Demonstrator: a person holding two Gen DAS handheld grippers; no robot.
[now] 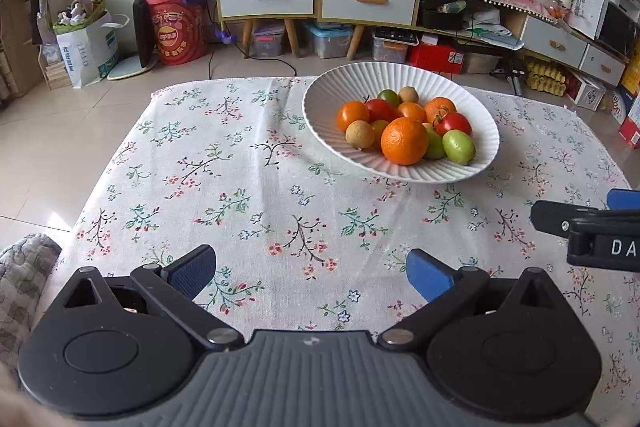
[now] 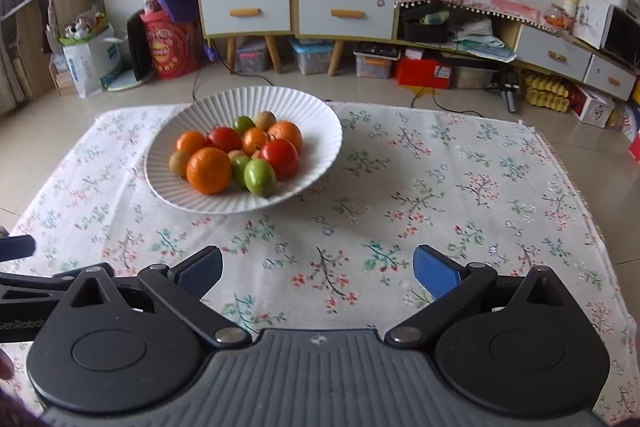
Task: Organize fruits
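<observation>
The bench (image 1: 248, 187) was the biggest thing, and a cloth with little flowers (image 2: 440, 187) covered its whole top. On the far part of the cloth sat a wide white bowl (image 1: 332, 83) with ridges all around its rim. All the fruits were piled inside the bowl, touching each other. The big orange (image 1: 404, 141) lay at the near side of the pile, and more oranges sat behind it. A red tomato (image 1: 454, 124) rested just beside the big orange, and another red one (image 1: 380, 109) was further back. A green fruit (image 1: 459, 146) sat at the near right of the pile, close to the rim. A small tan fruit (image 1: 360, 134) lay on the left of the big orange, and another small tan one (image 1: 409, 94) was at the far side. The left gripper (image 1: 311, 273) was above the near part of the cloth, well apart from the bowl, and its blue fingers (image 1: 428, 273) were spread wide with nothing between them. The right gripper (image 2: 318, 271) was beside it, also with its fingers (image 2: 436, 273) spread wide and holding nothing.
</observation>
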